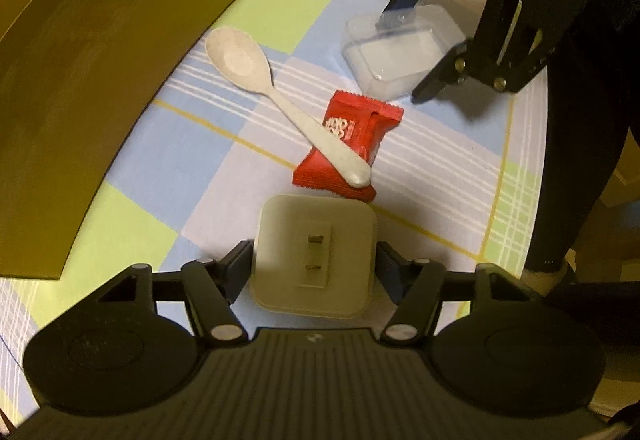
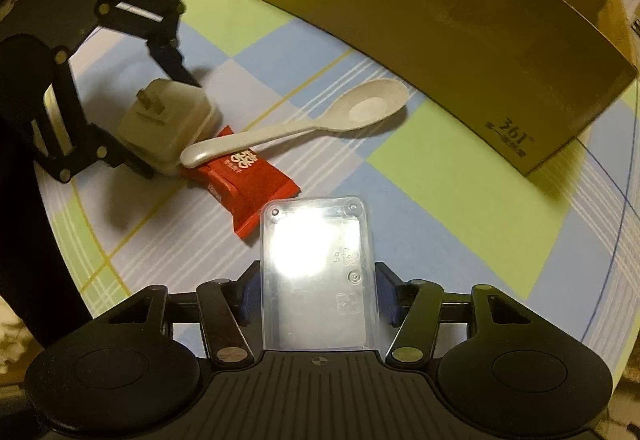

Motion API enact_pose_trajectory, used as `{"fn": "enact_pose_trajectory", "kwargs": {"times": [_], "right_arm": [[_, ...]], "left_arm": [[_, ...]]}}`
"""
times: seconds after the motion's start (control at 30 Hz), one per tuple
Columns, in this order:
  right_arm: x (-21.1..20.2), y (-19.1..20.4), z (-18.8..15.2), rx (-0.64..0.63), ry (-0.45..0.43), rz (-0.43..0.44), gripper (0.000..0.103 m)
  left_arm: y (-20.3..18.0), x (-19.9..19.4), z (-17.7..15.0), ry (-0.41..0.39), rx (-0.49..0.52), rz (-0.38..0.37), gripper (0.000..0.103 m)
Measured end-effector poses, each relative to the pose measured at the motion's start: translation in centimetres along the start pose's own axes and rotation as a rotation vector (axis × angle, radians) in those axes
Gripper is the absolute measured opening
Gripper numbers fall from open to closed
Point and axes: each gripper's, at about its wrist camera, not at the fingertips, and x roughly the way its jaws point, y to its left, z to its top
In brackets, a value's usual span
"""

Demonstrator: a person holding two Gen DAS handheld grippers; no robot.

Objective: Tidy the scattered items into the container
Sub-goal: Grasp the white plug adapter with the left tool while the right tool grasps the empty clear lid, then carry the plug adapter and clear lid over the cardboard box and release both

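A plug [image 1: 314,256] and clear case [image 2: 318,280] are gripped between closed fingers; spoon [image 1: 276,96] and packet [image 1: 348,144] remain unboxed beside the box [image 1: 100,60].

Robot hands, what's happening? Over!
Left gripper jaws around plug. Right gripper jaws around clear box. Spoon lies across red packet.

Left wrist cam: sits low behind the left gripper [image 1: 314,264], looks fwd along its fingers, close above the checked cloth [image 1: 168,128]. Right wrist cam: same setup behind the right gripper [image 2: 318,300], facing roughly the opposite way. Shared: spoon [image 1: 276,98] [image 2: 304,126], red packet [image 1: 348,144] [image 2: 248,184], cardboard box [image 1: 100,52] [image 2: 460,24]; each cam also sees the other gripper.
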Motion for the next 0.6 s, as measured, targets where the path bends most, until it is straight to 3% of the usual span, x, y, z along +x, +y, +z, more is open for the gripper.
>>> {"fn": "enact_pose_trajectory", "kwargs": {"times": [0.6], "right_arm": [[-5.9,2.3,-0.1,0.099,-0.11,-0.048,0.059]], "left_arm": [[-0.5,-6.4,-1.6,-0.068,-0.278,0.081,0.061]]}}
